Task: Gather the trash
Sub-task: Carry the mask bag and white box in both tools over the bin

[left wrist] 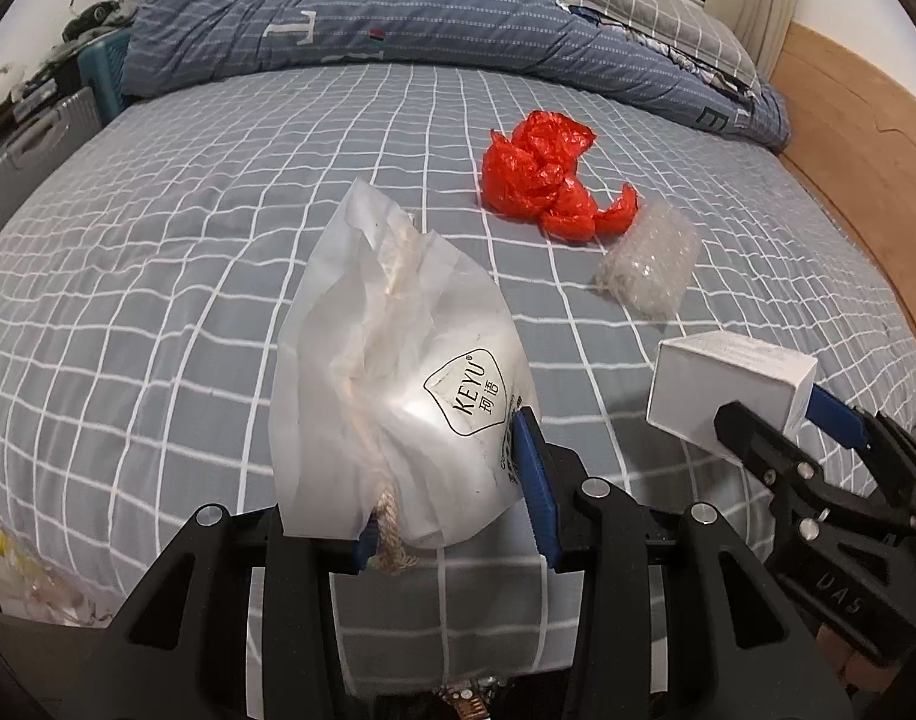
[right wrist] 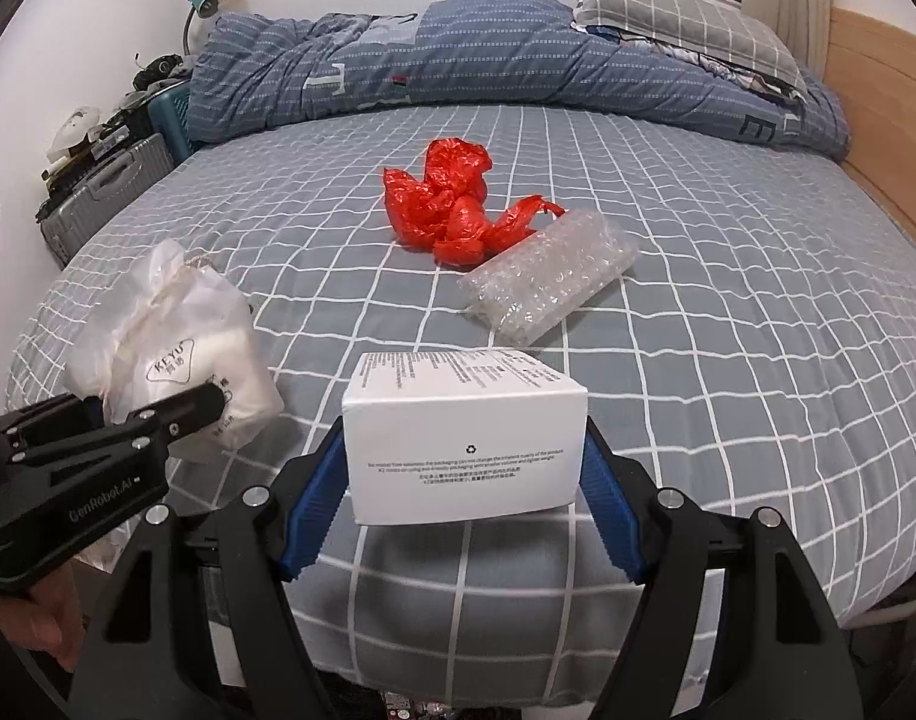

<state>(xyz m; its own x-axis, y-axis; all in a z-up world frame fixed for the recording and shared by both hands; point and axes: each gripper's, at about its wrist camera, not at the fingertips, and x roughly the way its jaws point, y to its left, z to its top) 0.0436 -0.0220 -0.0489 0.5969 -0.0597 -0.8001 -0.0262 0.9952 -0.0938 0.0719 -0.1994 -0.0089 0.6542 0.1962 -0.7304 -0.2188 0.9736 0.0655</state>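
- My left hand-held gripper [left wrist: 452,498] is clamped on a translucent white bag [left wrist: 398,396] printed KEYU, a rope cord hanging out beside its left finger; the bag stands up between the blue pads, above the bed [left wrist: 158,252].
- My right hand-held gripper [right wrist: 464,510] grips a white box [right wrist: 464,450] squarely between its pads, printed face toward the camera.
- Ahead of both tools, on the checked sheet, lie a crumpled red plastic bag [right wrist: 452,210] and, touching it on the right, a bubble wrap pouch [right wrist: 548,282].
- Only the right wrist view shows the box's text and a hand [right wrist: 50,624] under the left tool; the left view shows the cord.
- Sheet is bare around the trash; a folded duvet [left wrist: 398,24] bounds the far side, a wooden headboard [left wrist: 848,138] the right.
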